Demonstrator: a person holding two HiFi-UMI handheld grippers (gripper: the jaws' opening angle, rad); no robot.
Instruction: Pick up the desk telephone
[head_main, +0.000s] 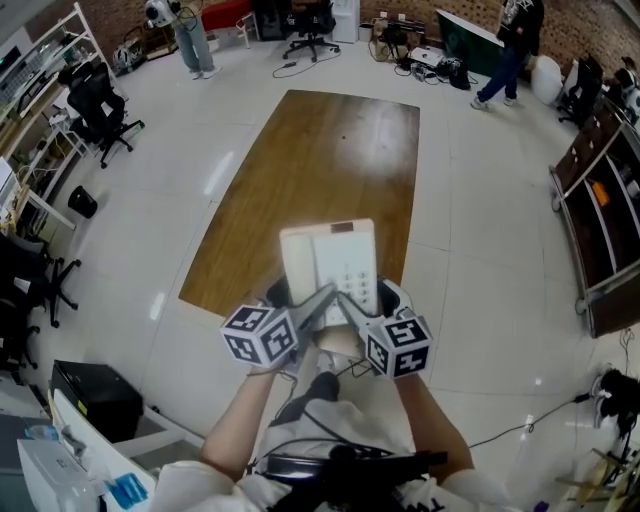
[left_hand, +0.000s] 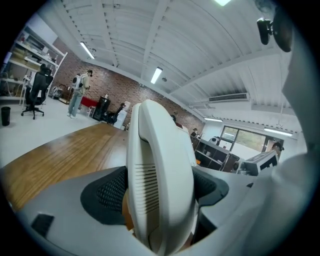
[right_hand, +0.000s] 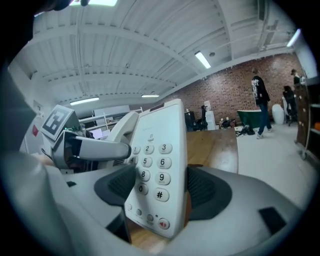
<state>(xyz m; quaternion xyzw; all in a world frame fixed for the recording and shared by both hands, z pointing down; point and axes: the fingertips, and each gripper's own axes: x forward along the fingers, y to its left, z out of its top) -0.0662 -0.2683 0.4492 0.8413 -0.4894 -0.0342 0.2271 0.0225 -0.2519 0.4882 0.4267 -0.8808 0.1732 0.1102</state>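
The white desk telephone hangs in the air above the near end of the wooden table, gripped from both sides. My left gripper is shut on its left side, where the handset fills the gap between the dark pads. Over on the keypad side, my right gripper is shut on the body, and the number keys stand upright between its jaws. In the right gripper view the left gripper's marker cube shows beyond the handset. The phone's underside is hidden.
Around the table lies a pale glossy floor. Office chairs and shelving stand at the left, a dark shelf unit at the right. People stand at the far end of the room. A black box and cables lie near my feet.
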